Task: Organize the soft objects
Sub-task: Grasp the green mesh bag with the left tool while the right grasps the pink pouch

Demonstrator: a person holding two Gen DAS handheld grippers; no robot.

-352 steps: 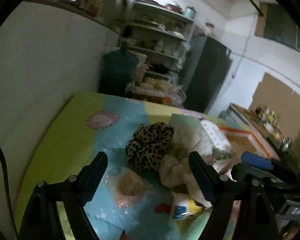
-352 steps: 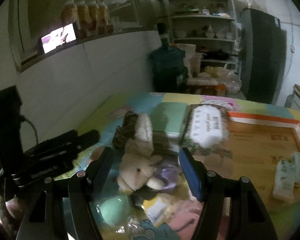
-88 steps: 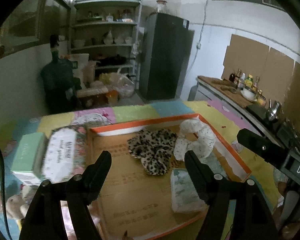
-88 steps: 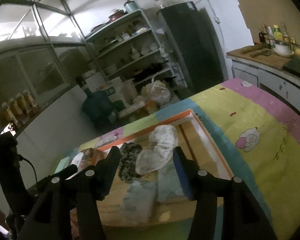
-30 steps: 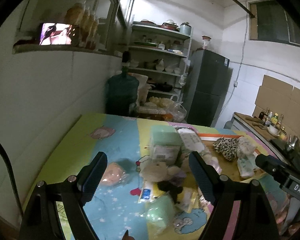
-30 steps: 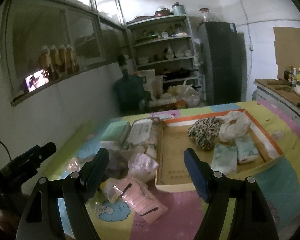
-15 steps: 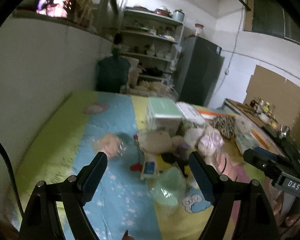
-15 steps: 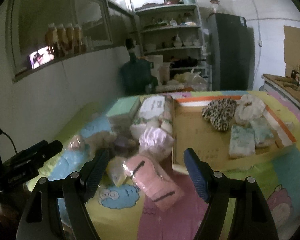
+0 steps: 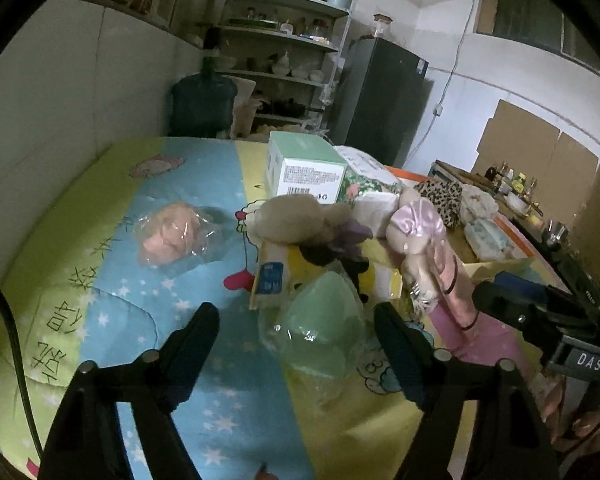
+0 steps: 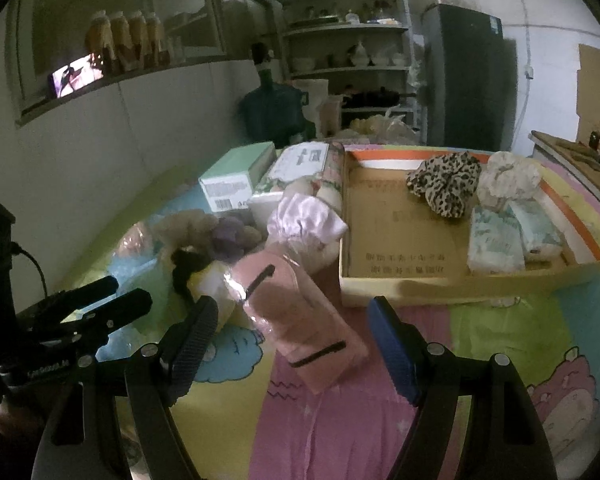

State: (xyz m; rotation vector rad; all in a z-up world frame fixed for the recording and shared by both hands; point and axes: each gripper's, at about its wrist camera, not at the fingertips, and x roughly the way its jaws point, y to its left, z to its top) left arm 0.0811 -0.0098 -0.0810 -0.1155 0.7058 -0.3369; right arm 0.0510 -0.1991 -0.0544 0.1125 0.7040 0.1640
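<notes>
Hovering over the pile, we bring both tongs down closer than half a second ago. Our left tongs (image 9: 296,322) stand spread around the green pouch (image 9: 320,332), touching nothing; our right tongs (image 10: 290,326) stand spread above the pink pack (image 10: 296,316). Both items lie on the surface (image 10: 500,360), just beside the box (image 10: 452,284), where the leopard scrunchie (image 10: 446,182), white scrunchie (image 10: 508,178) and tissue packs (image 10: 496,244) already sit. We judge a double grasp comes next.

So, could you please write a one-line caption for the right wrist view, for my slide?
Open right tool above a pink packet, beside a cardboard tray holding a leopard-print scrunchie.
</notes>
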